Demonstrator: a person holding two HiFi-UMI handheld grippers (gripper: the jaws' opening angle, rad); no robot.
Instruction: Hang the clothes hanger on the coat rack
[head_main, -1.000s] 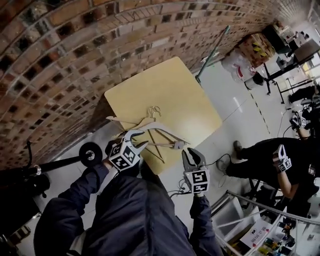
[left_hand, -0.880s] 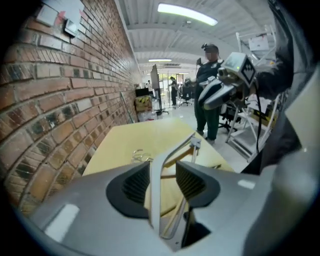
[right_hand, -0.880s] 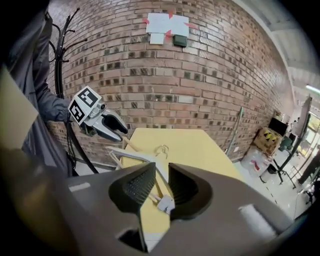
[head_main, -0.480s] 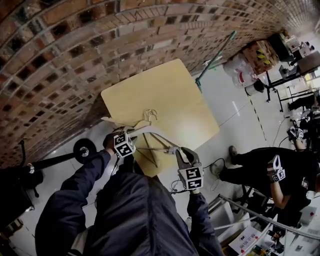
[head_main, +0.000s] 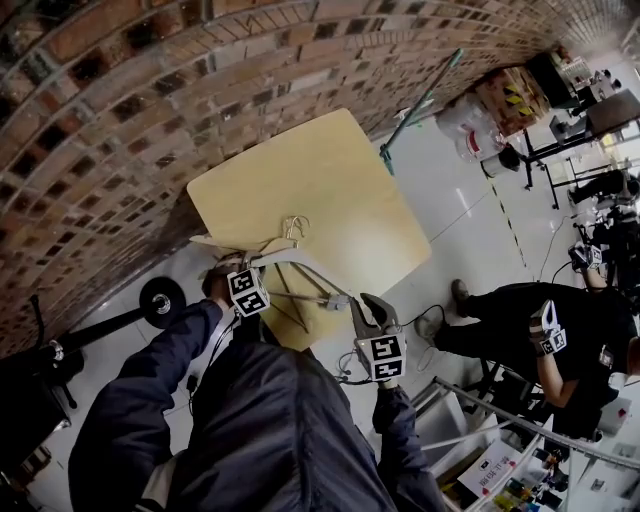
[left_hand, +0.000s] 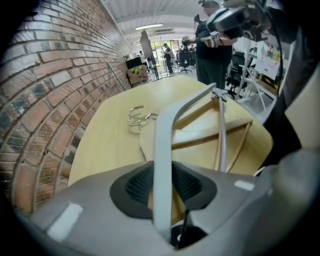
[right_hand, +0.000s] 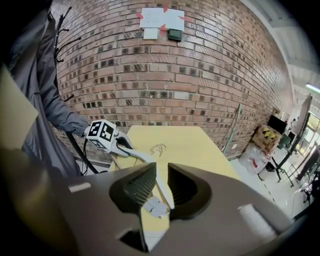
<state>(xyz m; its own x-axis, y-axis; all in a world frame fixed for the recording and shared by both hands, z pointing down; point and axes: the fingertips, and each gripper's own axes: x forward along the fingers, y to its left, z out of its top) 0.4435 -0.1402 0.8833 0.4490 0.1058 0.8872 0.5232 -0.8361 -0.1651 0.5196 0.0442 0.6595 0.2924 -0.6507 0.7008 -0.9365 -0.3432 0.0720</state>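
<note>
A grey plastic hanger (head_main: 300, 272) is held just above the yellow table (head_main: 340, 180), over a pile of wooden hangers (head_main: 225, 243). My left gripper (head_main: 262, 268) is shut on one arm of the grey hanger (left_hand: 162, 150). My right gripper (head_main: 366, 303) is closed round the opposite end of the hanger (right_hand: 161, 192), whose tip clip shows low between the jaws. Metal hooks (left_hand: 137, 116) of the hangers lie toward the table's middle. The black coat rack (right_hand: 60, 27) stands at the left by the brick wall, with its round base (head_main: 160, 298) on the floor.
The brick wall (head_main: 120, 100) runs close behind the table. A green pole (head_main: 420, 100) leans on it beyond the table. Another person (head_main: 540, 330) with grippers crouches at the right. White shelving (head_main: 480, 440) sits near my right side.
My left gripper closed on the grey hanger and raised it off the pile. My right gripper came in from the right and narrowed on the hanger's far end.
</note>
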